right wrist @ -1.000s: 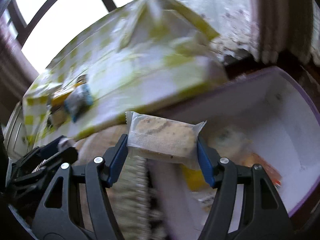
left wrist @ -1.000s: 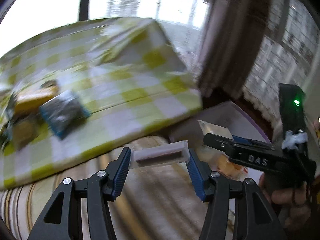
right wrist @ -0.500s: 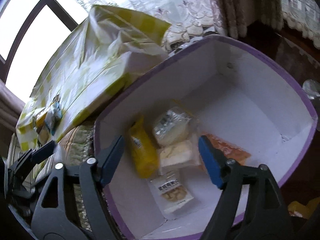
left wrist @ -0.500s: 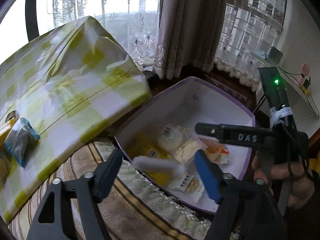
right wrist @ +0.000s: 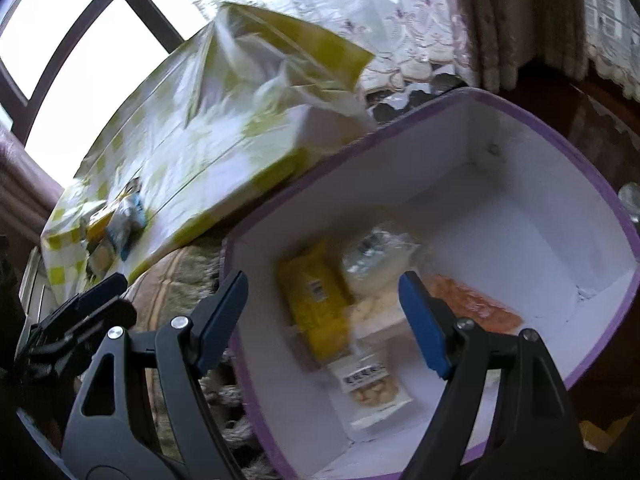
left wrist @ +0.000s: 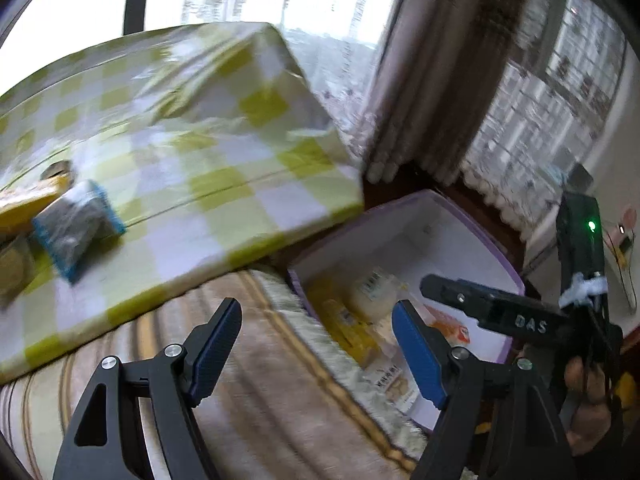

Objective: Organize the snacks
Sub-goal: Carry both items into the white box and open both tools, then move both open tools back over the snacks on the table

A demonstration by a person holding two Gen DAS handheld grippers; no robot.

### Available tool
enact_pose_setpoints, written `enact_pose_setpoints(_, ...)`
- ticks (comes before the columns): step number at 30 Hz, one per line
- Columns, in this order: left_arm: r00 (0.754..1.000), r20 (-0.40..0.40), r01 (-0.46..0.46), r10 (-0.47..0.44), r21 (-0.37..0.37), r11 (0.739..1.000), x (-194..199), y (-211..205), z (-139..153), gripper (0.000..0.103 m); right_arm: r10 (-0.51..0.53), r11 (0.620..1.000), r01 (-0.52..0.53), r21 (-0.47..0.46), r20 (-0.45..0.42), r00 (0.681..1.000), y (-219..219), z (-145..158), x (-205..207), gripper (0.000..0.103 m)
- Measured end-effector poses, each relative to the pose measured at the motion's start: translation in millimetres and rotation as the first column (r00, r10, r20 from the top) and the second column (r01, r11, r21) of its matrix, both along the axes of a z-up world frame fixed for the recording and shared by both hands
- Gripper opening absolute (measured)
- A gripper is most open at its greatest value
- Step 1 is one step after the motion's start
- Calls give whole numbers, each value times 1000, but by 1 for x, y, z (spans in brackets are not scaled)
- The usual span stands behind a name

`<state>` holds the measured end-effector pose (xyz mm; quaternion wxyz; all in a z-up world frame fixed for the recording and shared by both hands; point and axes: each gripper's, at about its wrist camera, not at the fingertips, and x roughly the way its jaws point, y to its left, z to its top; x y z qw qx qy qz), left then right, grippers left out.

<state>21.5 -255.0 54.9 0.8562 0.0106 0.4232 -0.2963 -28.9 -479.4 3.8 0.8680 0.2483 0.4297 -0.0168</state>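
Note:
A white box with a purple rim (right wrist: 500, 184) stands on the floor beside the table, also in the left wrist view (left wrist: 444, 232). In it lie a yellow packet (right wrist: 316, 304), a clear packet with white filling (right wrist: 376, 256), an orange packet (right wrist: 472, 304) and a small biscuit packet (right wrist: 370, 380). My right gripper (right wrist: 323, 278) hangs open over the box with nothing between its fingers. My left gripper (left wrist: 316, 308) is open and empty over the box's left edge and the rug. On the table lie a blue-edged dark packet (left wrist: 74, 228) and a yellow packet (left wrist: 28, 204).
The table wears a yellow and white check cloth (left wrist: 240, 184) that overhangs the box's near corner. A striped rug (left wrist: 280, 400) lies under my left gripper. Brown curtains (left wrist: 440, 80) and lace hang behind. A person's hand (left wrist: 588, 384) grips the right tool's handle.
A second ago each gripper was shut on a wrapped snack bar. Both have opened and the bars have dropped into the box. The left view has swung back toward the table.

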Motion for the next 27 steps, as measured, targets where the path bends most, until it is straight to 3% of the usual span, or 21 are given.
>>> enact_pose_setpoints(8,978,-15,-209,208,-67,976,14,77,-3,78,94,995,-94,22,31,995,45,11,18,80)
enact_pose_setpoints(17,895,-57,-446,443,-124,886,18,179,-12,78,229,973,-226,-54,44,972,116,25,48,80)
enact_pose_setpoints(21,856,-67,-517,513,-151,843,18,214,-14,78,263,963,-258,-81,52,963,141,31,61,84)
enact_pose_setpoints(27,815,-56,-576,577,-188,796,28,247,-11,78,311,935,-296,-193,51,949,184,40,85,91)
